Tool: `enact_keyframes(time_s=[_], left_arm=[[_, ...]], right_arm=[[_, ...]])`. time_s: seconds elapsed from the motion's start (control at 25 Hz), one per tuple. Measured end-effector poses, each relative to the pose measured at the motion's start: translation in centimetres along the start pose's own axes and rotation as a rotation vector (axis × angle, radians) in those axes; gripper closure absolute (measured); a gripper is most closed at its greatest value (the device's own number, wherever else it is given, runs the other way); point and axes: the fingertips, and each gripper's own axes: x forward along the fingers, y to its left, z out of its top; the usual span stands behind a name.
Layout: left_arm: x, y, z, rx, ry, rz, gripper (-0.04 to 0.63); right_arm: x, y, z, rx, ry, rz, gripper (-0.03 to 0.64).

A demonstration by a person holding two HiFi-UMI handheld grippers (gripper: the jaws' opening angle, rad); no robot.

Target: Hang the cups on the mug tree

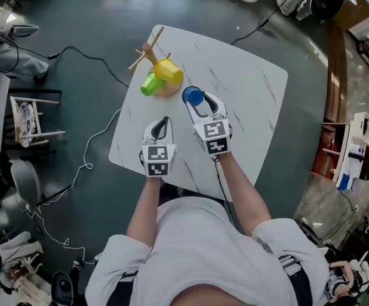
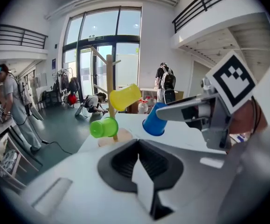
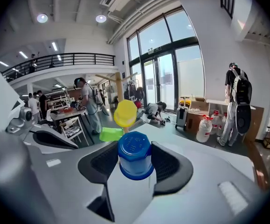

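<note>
The person wears a pale grey short-sleeved shirt (image 1: 190, 247), with dark straps (image 1: 299, 284) over it at both sides. The left gripper (image 1: 165, 120) and the right gripper (image 1: 195, 101) are smooth pale grey shells. Each ends towards the wrist in a marker cube (image 1: 157, 160) printed with black-and-white squares. Black ribbed pads (image 2: 123, 162) line the inner faces of the jaws. A thin dark cable (image 1: 221, 180) leaves the right gripper along the forearm.

A blue cup (image 1: 192, 95), a yellow cup (image 1: 169, 71), a green cup (image 1: 151, 85); white table (image 1: 248, 88) veined grey.
</note>
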Motion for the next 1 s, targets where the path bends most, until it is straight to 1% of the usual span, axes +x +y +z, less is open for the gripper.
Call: enact_keyframes(time_s=[0.2,0.48,0.64,0.88,1.0], left_arm=[[-2.5,2.1,1.8,0.001,-0.065,-0.013,0.592],[-5.5,5.9,2.7,0.005,-0.129,-0.036,0.592],[-7.2,8.0,3.4,0.012,-0.16,-0.052,0.592],[-9.3,11.2,5.1,0.034,-0.216,-0.074,0.592],[-10.1,12.7,5.9,0.039,-0.239,-0.085,0.592]], right_arm=[[-1.3,3.7,2.3,-0.024,-0.035,-0.006,0.391],[-3.0,10.1,5.4,-0.074,-0.107,-0.013,0.391],[-3.6,13.0,7.8,-0.127,-0.145,-0.048,0.391],[-4.2,15.8,12.2,-0.176,-0.217,-0.121,0.391],[-4.2,17.6,14.2,-0.194,-0.243,-0.14,0.391]])
